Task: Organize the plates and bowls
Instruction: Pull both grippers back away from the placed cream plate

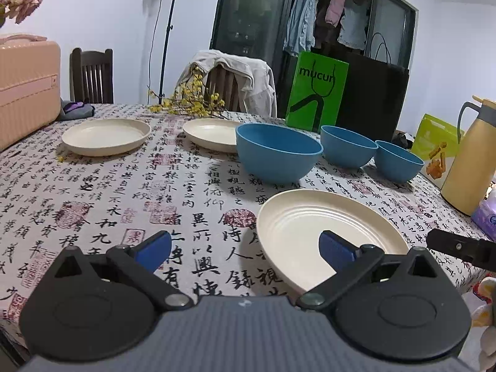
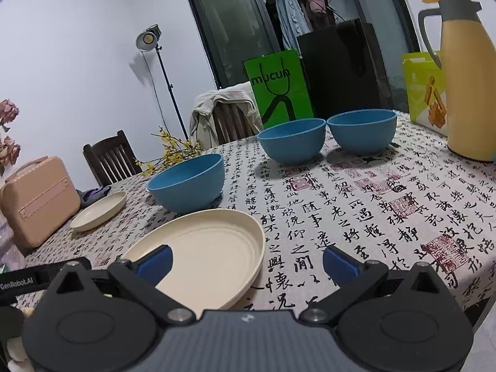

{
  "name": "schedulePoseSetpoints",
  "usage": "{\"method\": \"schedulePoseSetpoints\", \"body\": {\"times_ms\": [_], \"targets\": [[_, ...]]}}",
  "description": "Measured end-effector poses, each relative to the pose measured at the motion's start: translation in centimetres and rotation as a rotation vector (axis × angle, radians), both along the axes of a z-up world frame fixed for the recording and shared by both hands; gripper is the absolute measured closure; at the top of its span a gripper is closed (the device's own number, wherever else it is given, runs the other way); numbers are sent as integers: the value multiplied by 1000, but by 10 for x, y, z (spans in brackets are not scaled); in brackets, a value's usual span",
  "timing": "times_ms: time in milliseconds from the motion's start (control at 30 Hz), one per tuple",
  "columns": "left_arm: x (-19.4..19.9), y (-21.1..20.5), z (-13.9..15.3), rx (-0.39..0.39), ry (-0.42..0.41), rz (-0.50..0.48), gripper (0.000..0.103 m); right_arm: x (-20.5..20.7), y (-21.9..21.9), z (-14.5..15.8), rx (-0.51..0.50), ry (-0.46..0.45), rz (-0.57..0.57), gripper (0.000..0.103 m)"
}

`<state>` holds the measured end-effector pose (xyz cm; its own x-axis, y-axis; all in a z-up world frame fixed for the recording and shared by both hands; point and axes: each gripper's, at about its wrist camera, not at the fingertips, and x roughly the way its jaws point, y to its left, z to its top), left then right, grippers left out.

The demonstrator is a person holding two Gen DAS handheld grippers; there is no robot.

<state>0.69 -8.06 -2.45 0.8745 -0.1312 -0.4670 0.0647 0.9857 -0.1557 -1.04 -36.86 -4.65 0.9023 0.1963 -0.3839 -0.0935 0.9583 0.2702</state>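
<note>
Three cream plates lie on the calligraphy tablecloth: a near plate [image 1: 313,232] [image 2: 210,248], a far left plate [image 1: 105,136] [image 2: 99,210] and a far middle plate [image 1: 207,133]. Three blue bowls stand in a row: a large bowl [image 1: 277,156] [image 2: 189,183], a middle bowl [image 1: 348,148] [image 2: 291,141] and a right bowl [image 1: 398,161] [image 2: 362,130]. My left gripper [image 1: 245,249] is open above the cloth, its right finger over the near plate's front. My right gripper [image 2: 246,263] is open, its left finger over that plate's near edge. Nothing is held.
A yellow thermos jug [image 1: 468,155] [image 2: 465,74] stands at the table's right. A pink case [image 1: 28,86] [image 2: 40,198] sits at the left. Yellow flower twigs [image 1: 189,99], a green bag [image 1: 316,93] and chairs line the far edge. A purple tissue pack [image 1: 486,217] lies right.
</note>
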Motion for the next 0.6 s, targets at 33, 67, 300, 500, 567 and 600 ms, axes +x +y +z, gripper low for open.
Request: {"method": "schedulePoseSetpoints", "body": {"times_ms": [33, 67, 300, 500, 567, 600], "targets": [[-2, 2, 0, 0, -5, 0, 0, -4, 1, 0, -7, -8, -2, 0], [-5, 3, 0, -2, -10, -2, 0, -7, 1, 1, -11, -15, -5, 0], [-22, 13, -2, -33, -42, -6, 0, -31, 8, 2, -56, -65, -9, 0], [-35, 9, 1, -2, -85, -36, 0, -41, 16, -1, -61, -76, 19, 0], [-36, 8, 2, 2, -89, -48, 0, -43, 20, -3, -78, -77, 17, 0], [-36, 8, 3, 5, -87, -51, 0, -43, 22, -4, -84, -81, 19, 0]]}}
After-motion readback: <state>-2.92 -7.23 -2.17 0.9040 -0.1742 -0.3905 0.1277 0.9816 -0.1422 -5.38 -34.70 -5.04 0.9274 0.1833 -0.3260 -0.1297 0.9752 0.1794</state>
